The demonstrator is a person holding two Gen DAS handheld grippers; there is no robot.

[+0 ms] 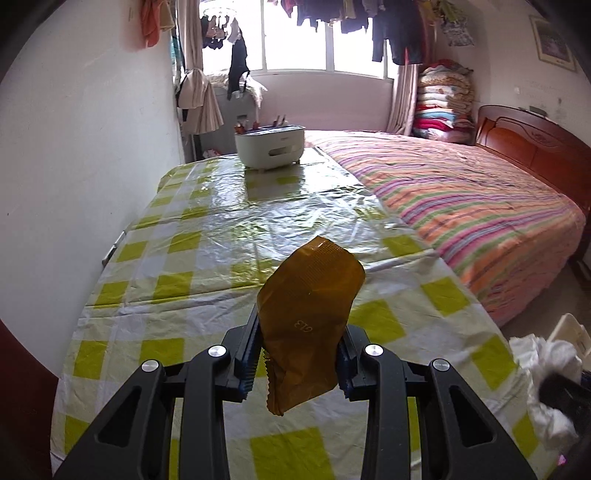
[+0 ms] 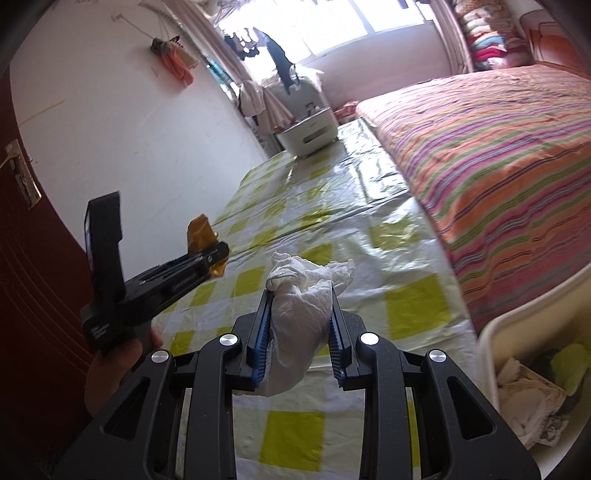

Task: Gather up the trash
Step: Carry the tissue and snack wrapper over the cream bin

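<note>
Left gripper (image 1: 301,354) clamped a crinkly brown plastic wrapper (image 1: 308,325), right gripper (image 2: 299,339) a crumpled white tissue (image 2: 301,306), so next probably dropping both into the cream plastic bin (image 2: 491,332) right of the table

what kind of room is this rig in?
Most likely a lived-in bedroom: a bed with a striped cover and wooden headboard, folded quilts stacked in the corner, and laundry hanging by the window. A table with a checked plastic cloth stands beside the bed.

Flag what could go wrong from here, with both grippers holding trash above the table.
1. The left gripper pinches the brown wrapper low, with most of it standing free; it might slip out.
2. The crumpled tissue in the right gripper is soft and could shed pieces before reaching the white bin.
</note>
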